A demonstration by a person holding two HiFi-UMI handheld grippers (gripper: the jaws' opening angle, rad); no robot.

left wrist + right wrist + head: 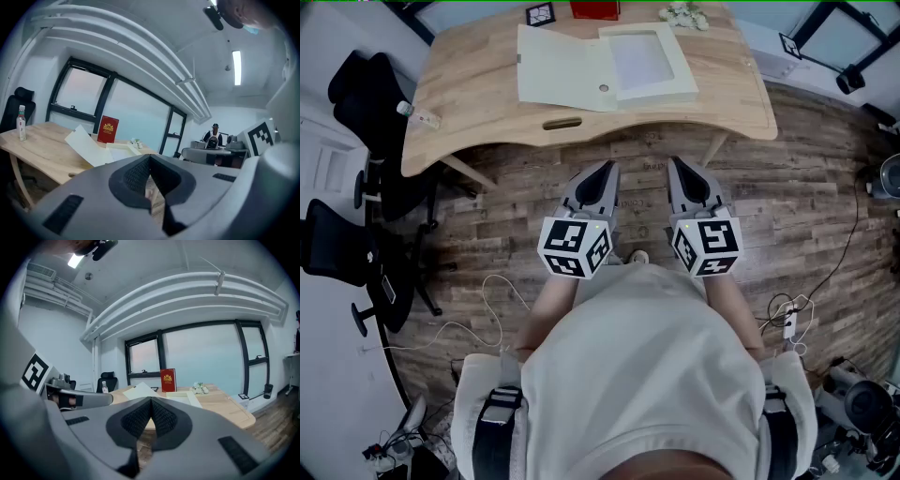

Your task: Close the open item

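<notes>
The pale cream flat cardboard box [642, 64] lay open on the light wooden desk [478, 112] at the top centre of the head view. Its lid [558, 70] was folded out to the left of the tray. A red upright box [594, 9] and a small cluster of white flowers [682, 14] stood behind it at the top edge. The left gripper [606, 171] and right gripper [677, 167] hung side by side at mid-frame over the dark plank floor [787, 187], well apart from the box. Each had its fingers pressed together at the tips, with nothing between them.
</notes>
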